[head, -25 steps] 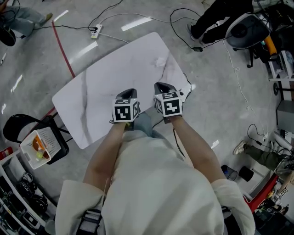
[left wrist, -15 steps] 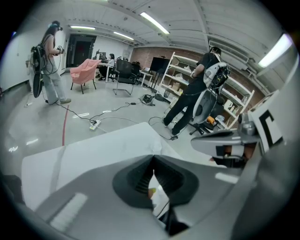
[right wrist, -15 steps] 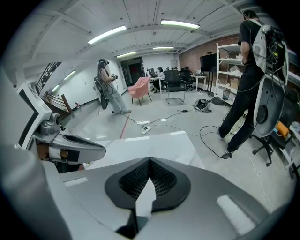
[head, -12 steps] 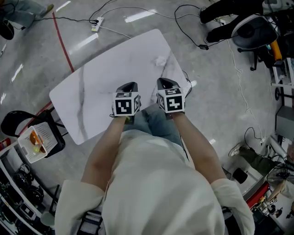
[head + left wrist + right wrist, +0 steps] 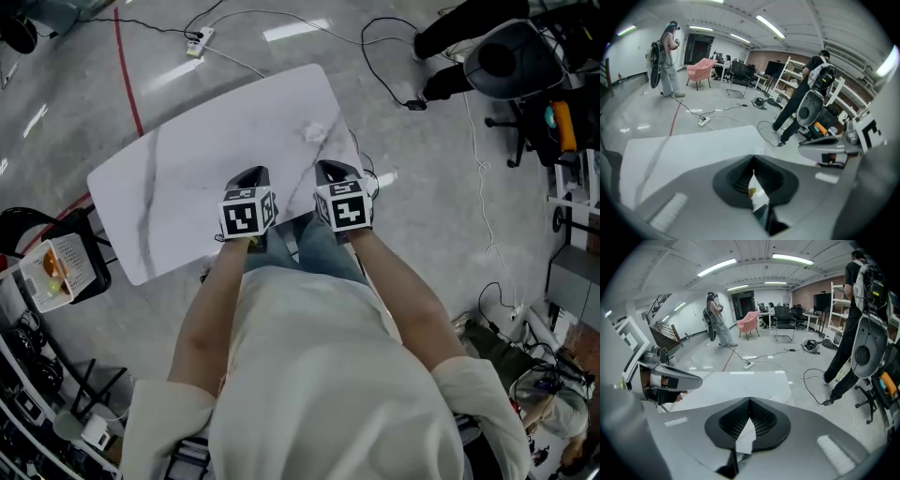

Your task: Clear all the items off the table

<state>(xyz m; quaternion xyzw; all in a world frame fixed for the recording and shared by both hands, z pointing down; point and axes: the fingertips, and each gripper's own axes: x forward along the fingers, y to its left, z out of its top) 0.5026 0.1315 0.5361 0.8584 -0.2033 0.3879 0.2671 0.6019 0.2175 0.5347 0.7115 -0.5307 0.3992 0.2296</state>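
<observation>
The person's forearms reach forward, one tool in each hand, over the near edge of the counter. The left tool [image 5: 248, 178] has its jaws pressed fully together with nothing between them, and the right tool [image 5: 336, 172] is closed and empty in the same way.

To the left, well apart from the tools, a white perforated basket [image 5: 67, 262] sits on a black chair [image 5: 19, 225] and holds orange and yellow-green things too small to name.

The white marble-patterned counter [image 5: 187, 169] looks almost bare. The one possible leftover is a small pale crumpled-looking patch [image 5: 312, 131] near its far right edge. I cannot tell whether it is an item or part of the veining.

Beyond lie the grey floor [image 5: 422, 187], a white power strip [image 5: 195, 44] and a black cable [image 5: 410, 103].

If the patch is an item, closed jaws would probably only nudge it. So near the edge, a push could send it off among the cables. Stepping round the counter also risks snagging a foot on those leads.
</observation>
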